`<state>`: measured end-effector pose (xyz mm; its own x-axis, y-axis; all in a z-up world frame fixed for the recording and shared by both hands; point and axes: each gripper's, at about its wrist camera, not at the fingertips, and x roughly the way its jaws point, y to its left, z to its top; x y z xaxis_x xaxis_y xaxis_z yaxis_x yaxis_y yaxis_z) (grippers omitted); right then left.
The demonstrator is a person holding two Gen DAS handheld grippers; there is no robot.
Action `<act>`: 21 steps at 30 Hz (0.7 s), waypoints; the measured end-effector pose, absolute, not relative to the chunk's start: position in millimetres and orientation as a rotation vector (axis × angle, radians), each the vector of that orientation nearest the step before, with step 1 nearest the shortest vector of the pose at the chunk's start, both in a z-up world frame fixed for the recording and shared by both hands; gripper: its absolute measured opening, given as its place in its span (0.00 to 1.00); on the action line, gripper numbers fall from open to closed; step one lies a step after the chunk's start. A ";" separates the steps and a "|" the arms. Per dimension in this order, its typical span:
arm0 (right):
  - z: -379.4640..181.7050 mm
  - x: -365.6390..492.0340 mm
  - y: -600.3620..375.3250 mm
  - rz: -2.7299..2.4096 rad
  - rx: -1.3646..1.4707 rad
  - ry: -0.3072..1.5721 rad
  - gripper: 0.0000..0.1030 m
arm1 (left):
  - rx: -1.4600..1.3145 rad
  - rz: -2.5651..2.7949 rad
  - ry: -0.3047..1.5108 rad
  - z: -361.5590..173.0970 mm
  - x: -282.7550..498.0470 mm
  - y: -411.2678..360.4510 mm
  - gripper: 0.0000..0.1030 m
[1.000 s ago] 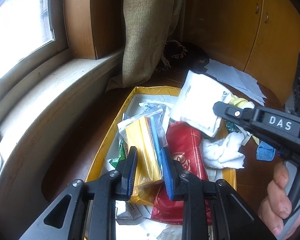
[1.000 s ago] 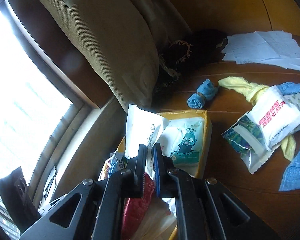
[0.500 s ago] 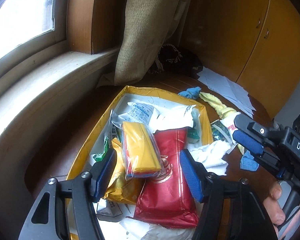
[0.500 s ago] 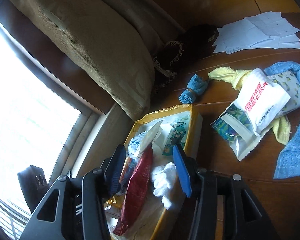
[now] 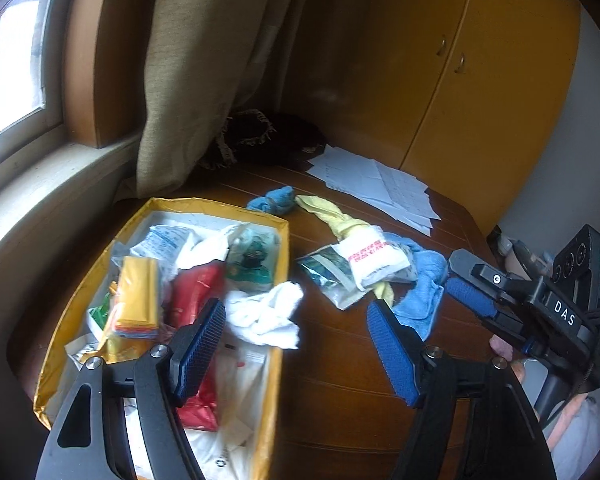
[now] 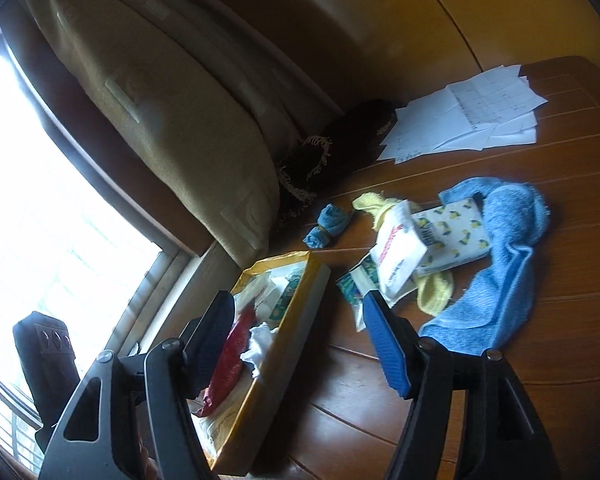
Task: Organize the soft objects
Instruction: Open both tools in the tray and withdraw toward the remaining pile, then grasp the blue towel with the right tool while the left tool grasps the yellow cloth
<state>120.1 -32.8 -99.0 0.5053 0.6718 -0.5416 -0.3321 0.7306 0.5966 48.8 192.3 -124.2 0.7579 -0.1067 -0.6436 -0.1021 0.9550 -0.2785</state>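
A yellow-rimmed box on the wooden table holds a yellow packet, a red packet and a white cloth draped over its right rim. My left gripper hovers over that rim; its jaws are opening, with nothing pressed between the pads. My right gripper hangs above the box's edge, jaws also opening and empty; it shows at the right of the left wrist view. Right of the box lie a white sachet, a blue towel and a yellow cloth.
A rolled blue cloth lies behind the box, and loose papers lie further back. A lemon-print tissue pack rests on the towel. A beige curtain, a window sill and yellow cabinets border the table.
Both grippers opened. The left one let go of the yellow packet and the right one of a white packet, both now in the box. Both drew back and to the right.
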 end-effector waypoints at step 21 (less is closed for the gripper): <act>-153.9 205.3 -111.7 0.149 0.654 0.974 0.64 | -0.304 -0.059 0.884 -149.7 156.5 112.9 0.75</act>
<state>205.3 -111.7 -153.9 0.5689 0.3996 -0.7188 0.1660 0.8003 0.5762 156.5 112.9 -149.7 0.6355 -0.1750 -0.7520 -0.0743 0.9556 -0.2852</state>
